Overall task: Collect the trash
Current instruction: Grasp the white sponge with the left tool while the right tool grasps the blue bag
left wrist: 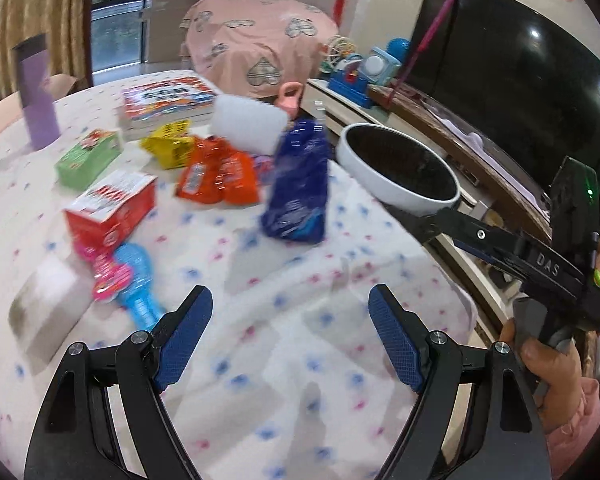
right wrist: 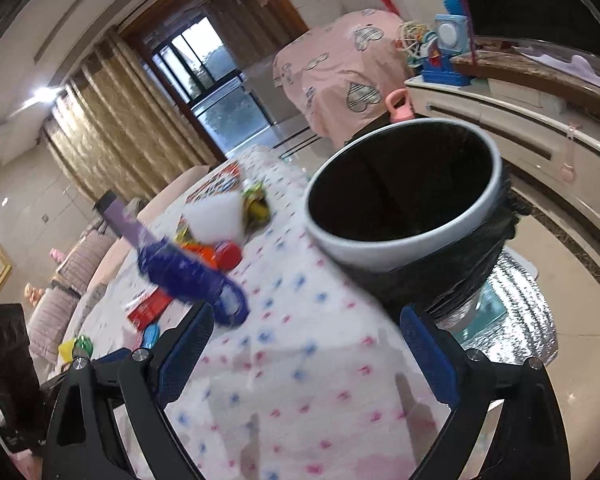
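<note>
Here the left tongs (left wrist: 290,336) stand wide apart with nothing between the blue pads, hovering over bare dotted cloth on the surface (left wrist: 300,280). From them, the blue wrapper (left wrist: 298,184) lies toward 12 o'clock, well apart, its long axis running roughly from 12 to 6 with a slight lean. The orange packet (left wrist: 220,178) sits just beside it toward 9 o'clock, the yellow wrapper (left wrist: 172,142) beyond that, and the red box (left wrist: 112,206) and green box (left wrist: 90,156) lie toward 10 o'clock. A pink and light-blue item (left wrist: 126,284) lies near the left pad, at about 9 o'clock.

The right tongs (right wrist: 306,344) are likewise spread wide and empty; in the left wrist view they reach in from 3 o'clock, held by a hand (left wrist: 548,364). In their own view the blue wrapper, blurred, lies just beyond the left pad at 11 o'clock, and the white bin (right wrist: 384,248), lined with a black bag, gapes at 1 o'clock, close against the surface's edge. That edge drops away at 3 o'clock to the floor (right wrist: 572,280); open cloth spreads between both tongs and the wrappers.
</note>
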`<state>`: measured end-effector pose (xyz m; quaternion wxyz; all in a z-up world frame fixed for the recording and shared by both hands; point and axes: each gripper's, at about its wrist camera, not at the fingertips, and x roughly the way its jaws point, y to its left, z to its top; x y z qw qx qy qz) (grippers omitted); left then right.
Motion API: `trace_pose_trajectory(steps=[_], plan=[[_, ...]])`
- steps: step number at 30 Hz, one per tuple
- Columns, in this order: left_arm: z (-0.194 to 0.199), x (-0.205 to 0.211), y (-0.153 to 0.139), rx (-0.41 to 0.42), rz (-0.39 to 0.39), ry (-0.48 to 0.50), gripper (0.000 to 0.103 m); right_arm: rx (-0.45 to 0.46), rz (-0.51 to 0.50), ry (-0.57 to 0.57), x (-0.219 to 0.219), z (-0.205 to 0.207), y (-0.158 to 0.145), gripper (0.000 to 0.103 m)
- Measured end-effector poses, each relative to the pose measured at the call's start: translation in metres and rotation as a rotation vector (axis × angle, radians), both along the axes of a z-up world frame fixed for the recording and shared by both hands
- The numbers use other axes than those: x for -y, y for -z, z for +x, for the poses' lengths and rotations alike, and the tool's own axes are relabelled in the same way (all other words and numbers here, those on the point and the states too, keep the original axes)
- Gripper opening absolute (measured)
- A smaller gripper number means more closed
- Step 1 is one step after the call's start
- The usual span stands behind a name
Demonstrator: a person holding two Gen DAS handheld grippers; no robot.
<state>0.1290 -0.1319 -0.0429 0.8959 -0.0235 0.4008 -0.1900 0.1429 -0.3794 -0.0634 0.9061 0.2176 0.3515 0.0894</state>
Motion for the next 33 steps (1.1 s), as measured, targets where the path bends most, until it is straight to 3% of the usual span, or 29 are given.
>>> trace_pose_trajectory(steps=[14,22,24,33], plan=[[-0.013,-0.077,0.013,-0.006,0.033,-0.119,0.083,0.011,-0.081,-0.149,-0.077,-0.002,0.007,0.095],[-0.002,-0.12,0.01,0.014,0.102,-0.145,0.083,0.017,-0.104,-0.184,-0.095,0.012,0.007,0.095],[0.004,-0.132,0.011,0.005,0.109,-0.148,0.087,0.02,-0.107,-0.19,-0.098,0.016,0.007,0.095],[0.029,-0.148,0.034,-0.053,0.213,-0.147,0.088,0.013,-0.138,-0.21,-0.111,0.041,0.01,0.095]])
